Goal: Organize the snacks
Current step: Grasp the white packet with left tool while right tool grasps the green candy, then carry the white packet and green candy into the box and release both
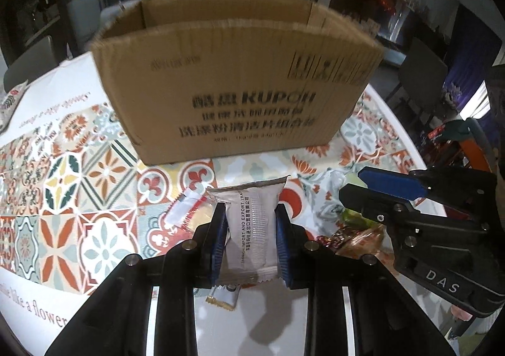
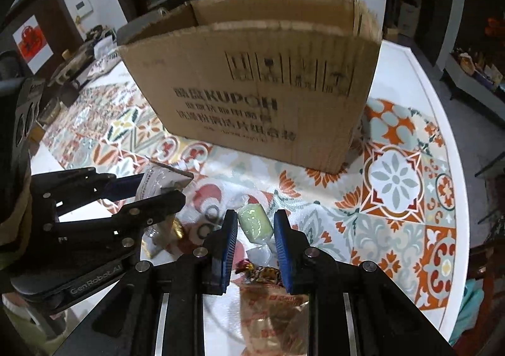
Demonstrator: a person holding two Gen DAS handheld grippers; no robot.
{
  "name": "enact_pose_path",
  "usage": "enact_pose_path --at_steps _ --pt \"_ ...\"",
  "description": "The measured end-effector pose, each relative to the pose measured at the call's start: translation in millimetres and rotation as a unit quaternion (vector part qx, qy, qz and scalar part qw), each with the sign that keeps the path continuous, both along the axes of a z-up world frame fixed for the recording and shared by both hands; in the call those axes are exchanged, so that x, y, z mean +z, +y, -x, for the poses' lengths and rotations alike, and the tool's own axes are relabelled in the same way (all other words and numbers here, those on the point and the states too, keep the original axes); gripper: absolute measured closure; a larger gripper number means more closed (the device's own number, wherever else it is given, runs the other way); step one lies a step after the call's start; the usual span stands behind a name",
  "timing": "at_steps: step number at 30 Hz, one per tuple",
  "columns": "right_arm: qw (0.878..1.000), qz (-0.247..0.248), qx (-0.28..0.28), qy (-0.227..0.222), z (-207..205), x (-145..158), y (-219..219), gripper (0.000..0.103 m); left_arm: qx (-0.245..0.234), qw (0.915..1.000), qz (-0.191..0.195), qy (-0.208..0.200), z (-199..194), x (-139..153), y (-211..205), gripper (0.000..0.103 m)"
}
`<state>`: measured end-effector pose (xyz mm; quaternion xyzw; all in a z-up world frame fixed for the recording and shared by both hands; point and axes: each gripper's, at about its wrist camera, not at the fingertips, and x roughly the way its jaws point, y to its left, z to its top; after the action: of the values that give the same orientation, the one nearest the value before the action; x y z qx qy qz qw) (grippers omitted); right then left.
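Box: the open cardboard box [image 1: 233, 93] stands on the patterned cloth toward the far edge of the counter [image 2: 407, 71]; only the top of its inner walls shows, so what already lies inside cannot be told.
Left gripper: the left gripper [image 1: 252, 229] is clamped on a white wrapped snack packet [image 1: 252, 223], held clear of the cloth on the near side of the box; not yet over the opening.
Right gripper: the right gripper [image 2: 255, 236] is closed on a pale green wrapped candy [image 2: 254, 225], likewise short of the box.
Left on the counter: a red and gold foil candy [image 2: 262, 274], an orange-printed clear bag [image 2: 277, 315], a clear wrapper with a white label [image 1: 186, 210] and a small gold-edged packet [image 1: 222, 296] lie near the front edge.
Progress: judged early to middle; two snacks are picked up but not dropped in; at least four remain to collect.
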<state>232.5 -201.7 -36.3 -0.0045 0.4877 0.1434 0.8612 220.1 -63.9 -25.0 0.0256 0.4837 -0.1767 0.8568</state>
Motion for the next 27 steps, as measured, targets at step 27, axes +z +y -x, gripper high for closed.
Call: enact_pose_path --at_steps 27 --pt "0.992 -0.023 -0.014 -0.125 12 119 15 0.078 0.002 0.9916 0.024 -0.127 0 122 12 0.074"
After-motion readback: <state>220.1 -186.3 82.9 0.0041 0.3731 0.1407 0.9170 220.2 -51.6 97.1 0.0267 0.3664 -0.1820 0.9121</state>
